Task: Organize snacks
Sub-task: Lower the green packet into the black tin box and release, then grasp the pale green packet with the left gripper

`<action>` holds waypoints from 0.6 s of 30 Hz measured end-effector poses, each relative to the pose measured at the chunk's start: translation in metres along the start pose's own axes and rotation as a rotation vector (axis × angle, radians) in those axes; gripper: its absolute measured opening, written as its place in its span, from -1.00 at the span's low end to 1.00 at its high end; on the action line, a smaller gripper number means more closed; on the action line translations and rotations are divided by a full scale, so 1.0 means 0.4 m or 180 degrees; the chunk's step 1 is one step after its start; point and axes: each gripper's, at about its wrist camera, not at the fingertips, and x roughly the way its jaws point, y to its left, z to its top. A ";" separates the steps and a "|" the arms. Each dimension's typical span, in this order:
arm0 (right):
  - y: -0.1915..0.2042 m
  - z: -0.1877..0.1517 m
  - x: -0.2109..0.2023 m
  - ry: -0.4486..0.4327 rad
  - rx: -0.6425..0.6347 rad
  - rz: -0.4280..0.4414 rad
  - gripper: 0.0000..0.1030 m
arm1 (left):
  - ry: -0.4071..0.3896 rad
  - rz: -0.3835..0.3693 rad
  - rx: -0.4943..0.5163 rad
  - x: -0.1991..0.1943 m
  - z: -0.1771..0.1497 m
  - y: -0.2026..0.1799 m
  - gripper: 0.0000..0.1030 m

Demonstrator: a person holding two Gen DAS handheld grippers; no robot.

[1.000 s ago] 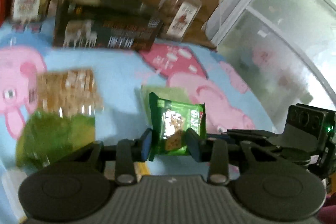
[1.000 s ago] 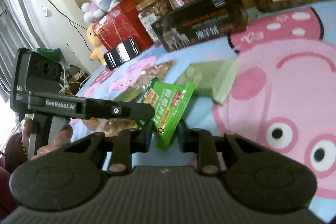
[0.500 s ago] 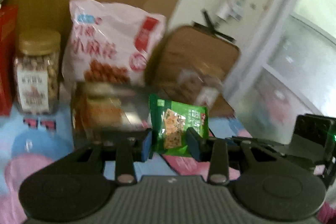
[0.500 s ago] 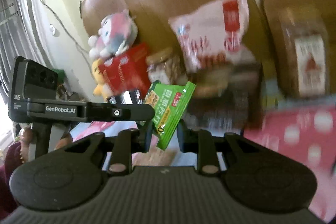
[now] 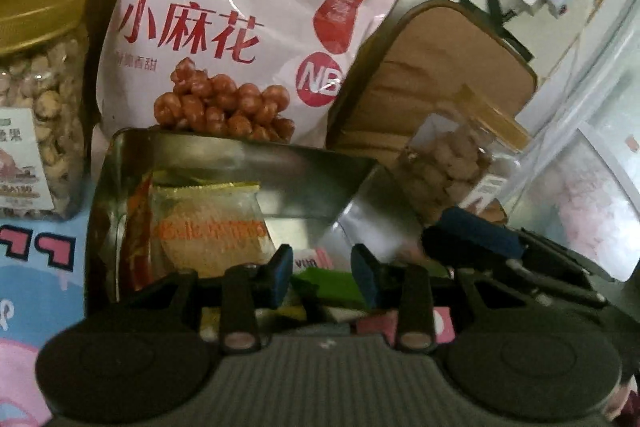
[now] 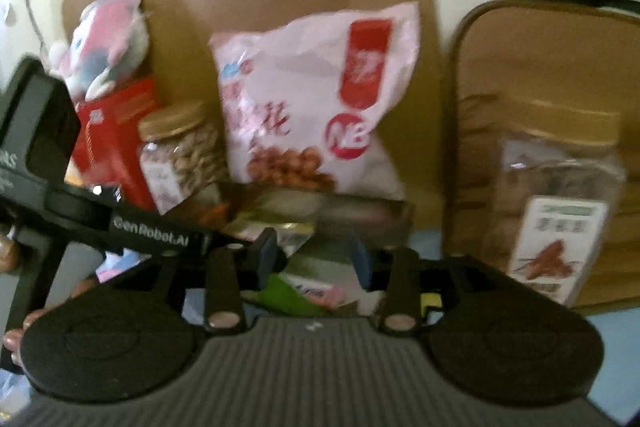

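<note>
Both claws hang over an open metal tin [image 5: 224,163] that sits in front of a pink snack bag [image 5: 248,23], and the whole move turns on what lies straight below and just ahead of their tips: the tin's inside.

The left claw [image 5: 322,275] has its blue pads a little apart, and a green packet [image 5: 332,285] lies low between them, tipped down toward the tin floor with its long side running across the gap. Its pads have just been closing slightly, but I cannot tell whether they press on the packet or it merely lies beneath them. Beyond the left pad, inside the tin, a yellow packet [image 5: 212,227] with orange print leans against the back wall.

The right claw [image 6: 312,261] stands spread; its jaws have just been opening, and nothing is pinched between them. A green packet [image 6: 280,291] shows below and slightly left of that gap, among pink wrappers [image 6: 320,293], apparently already lying in the tin, though blur makes that uncertain.

The left claw is therefore the one with work left, judging from this: its packet sits directly over the tin, so a release should drop it there. A nut jar [image 5: 38,107] stands far left of it; another jar [image 6: 560,203] stands right of the right claw.
</note>
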 end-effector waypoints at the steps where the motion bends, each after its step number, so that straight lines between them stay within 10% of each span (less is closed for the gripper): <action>1: -0.008 -0.005 -0.021 -0.0065 0.0101 0.0019 -0.16 | -0.0033 -0.0016 0.0020 -0.023 -0.007 -0.006 -0.37; 9: -0.058 -0.185 -0.230 -0.0097 0.0759 0.0425 -0.11 | -0.0240 -0.0350 0.0126 -0.243 -0.153 -0.037 -0.27; 18: -0.028 -0.367 -0.327 0.0295 0.0940 0.0323 0.03 | 0.0261 -0.0317 0.0119 -0.183 -0.331 -0.092 -0.18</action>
